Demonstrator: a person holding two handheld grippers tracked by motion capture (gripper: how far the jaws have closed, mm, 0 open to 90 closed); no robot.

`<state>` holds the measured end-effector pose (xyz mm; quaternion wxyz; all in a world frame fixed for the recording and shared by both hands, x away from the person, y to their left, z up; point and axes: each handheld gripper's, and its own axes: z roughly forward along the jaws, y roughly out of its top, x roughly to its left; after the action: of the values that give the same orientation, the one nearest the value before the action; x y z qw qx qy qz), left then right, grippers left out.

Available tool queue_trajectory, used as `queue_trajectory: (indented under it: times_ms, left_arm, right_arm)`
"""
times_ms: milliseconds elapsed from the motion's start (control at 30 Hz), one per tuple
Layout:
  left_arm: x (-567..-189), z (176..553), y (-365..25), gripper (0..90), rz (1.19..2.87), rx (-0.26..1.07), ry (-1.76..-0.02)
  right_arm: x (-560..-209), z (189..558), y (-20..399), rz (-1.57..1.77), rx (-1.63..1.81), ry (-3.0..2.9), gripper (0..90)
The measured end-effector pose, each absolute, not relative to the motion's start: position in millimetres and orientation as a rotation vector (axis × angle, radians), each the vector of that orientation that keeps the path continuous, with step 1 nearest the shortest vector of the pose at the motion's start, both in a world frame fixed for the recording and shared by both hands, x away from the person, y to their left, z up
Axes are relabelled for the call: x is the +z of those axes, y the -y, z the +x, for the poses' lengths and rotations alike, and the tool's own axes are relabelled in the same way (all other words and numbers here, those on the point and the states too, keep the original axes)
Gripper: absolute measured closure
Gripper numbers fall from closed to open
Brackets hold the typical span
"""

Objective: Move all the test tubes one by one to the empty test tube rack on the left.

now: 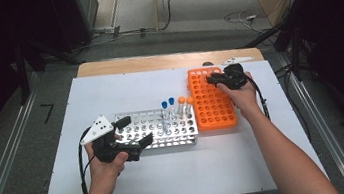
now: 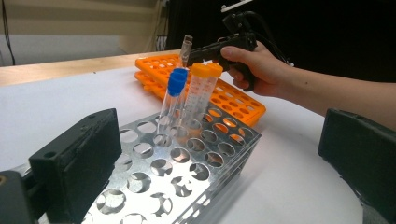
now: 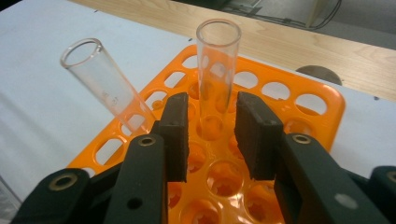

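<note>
Right tool: your right tool (image 3: pixel 212 135) sits over the far end of the orange rack (image 3: pixel 322 100), its jaws drawn in narrow around an upright open glass tube (image 3: pixel 217 60). A thin gap shows on each side of the glass, so the pads are not pressing on it.
Upright tube: it stands in a hole of the orange rack, near the rack's far edge, mouth up, no cap.
Tilted tube: a second open glass tube (image 3: pixel 100 77) leans away in a neighbouring hole, just beside the first, apart from the jaws.
Left tool: your left tool (image 1: pixel 132 132) has its jaws wide, straddling the near left corner of the metal rack (image 1: pixel 156 129); whether a pad touches the rack you cannot tell.
Metal rack: it lies on the white bench (image 1: pixel 146 181), with its right end just beside the orange rack.
Capped tubes: two blue-capped tubes (image 2: pixel 176 84) and two orange-capped tubes (image 2: pixel 205 72) stand close together at the metal rack's right end.
</note>
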<state>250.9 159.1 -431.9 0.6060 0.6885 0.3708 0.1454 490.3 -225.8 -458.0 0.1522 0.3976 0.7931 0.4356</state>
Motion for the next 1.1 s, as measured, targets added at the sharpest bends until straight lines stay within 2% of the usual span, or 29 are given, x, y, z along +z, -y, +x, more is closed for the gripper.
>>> queue_trajectory:
  times_ms: [333, 600, 867, 1100]
  left_arm:
    - [-436, 255, -158, 0.0, 1.596, 0.325, -0.871]
    - [-436, 258, -155, 0.0, 1.601, 0.324, -0.867]
    - [-434, 258, -152, 0.0, 1.599, 0.327, -0.858]
    - [-433, 259, -149, 0.0, 1.607, 0.332, -0.851]
  right_arm:
    - [-465, 498, 224, 1.097, 1.238, -2.298, 72.8]
    - [-463, 496, 223, 1.052, 1.233, -2.284, 74.1]
    - [-434, 482, 232, 1.089, 1.354, -2.164, 74.1]
    - [-415, 452, 239, 1.05, 1.396, -2.151, 74.1]
